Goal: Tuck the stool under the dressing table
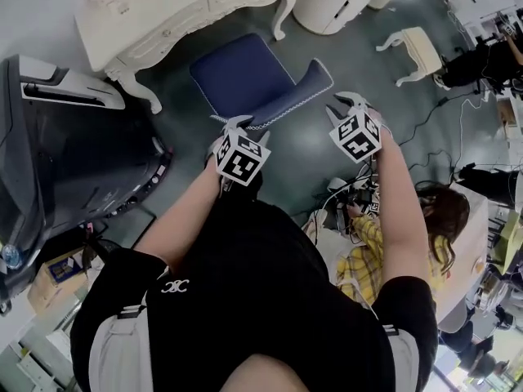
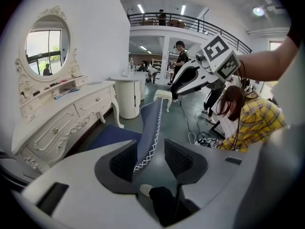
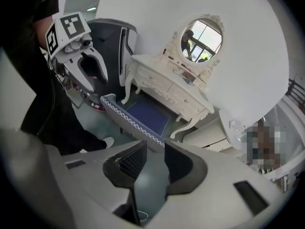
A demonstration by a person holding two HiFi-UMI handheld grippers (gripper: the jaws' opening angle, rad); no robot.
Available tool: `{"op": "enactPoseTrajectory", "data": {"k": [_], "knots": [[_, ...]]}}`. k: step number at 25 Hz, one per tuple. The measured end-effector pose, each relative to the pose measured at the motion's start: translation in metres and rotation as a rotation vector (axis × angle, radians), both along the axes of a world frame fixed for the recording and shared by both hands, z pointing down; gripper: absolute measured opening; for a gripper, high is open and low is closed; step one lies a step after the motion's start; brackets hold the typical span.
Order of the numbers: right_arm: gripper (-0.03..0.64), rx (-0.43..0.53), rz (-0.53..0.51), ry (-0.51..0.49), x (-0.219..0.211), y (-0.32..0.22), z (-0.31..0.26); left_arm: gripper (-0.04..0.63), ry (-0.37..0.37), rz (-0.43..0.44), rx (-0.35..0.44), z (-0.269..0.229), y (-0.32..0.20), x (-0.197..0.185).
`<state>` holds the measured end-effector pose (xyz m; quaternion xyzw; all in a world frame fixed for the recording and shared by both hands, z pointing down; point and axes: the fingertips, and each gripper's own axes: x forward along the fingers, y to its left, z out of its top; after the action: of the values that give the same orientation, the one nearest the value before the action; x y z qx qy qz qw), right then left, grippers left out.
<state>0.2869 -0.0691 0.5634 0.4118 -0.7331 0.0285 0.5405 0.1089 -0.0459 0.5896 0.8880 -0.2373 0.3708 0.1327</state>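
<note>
Item: navy upholstered stool, white-stitched backrest, outside cream carved dressing table. Both left gripper and right gripper: fingers apart astride backrest, unclamped. Risk: an uneven push could skew stool into table leg.

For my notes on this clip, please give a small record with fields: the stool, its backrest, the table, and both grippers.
stool: blue, on the floor before the dressing table, not tucked under
backrest: upright, white zigzag trim
dressing table: white, carved, oval mirror
left gripper: open, backrest edge between jaws, pads not pressing
right gripper: open, at the backrest edge
</note>
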Motion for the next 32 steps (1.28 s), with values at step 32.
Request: {"op": "enactPoseTrajectory", "data": {"k": [32], "knots": [[0.114,-0.059,-0.297,0.304,0.028,-0.069,0.071,0.1,-0.064,0.019,-0.195,0.034,-0.017,0.009]]}}
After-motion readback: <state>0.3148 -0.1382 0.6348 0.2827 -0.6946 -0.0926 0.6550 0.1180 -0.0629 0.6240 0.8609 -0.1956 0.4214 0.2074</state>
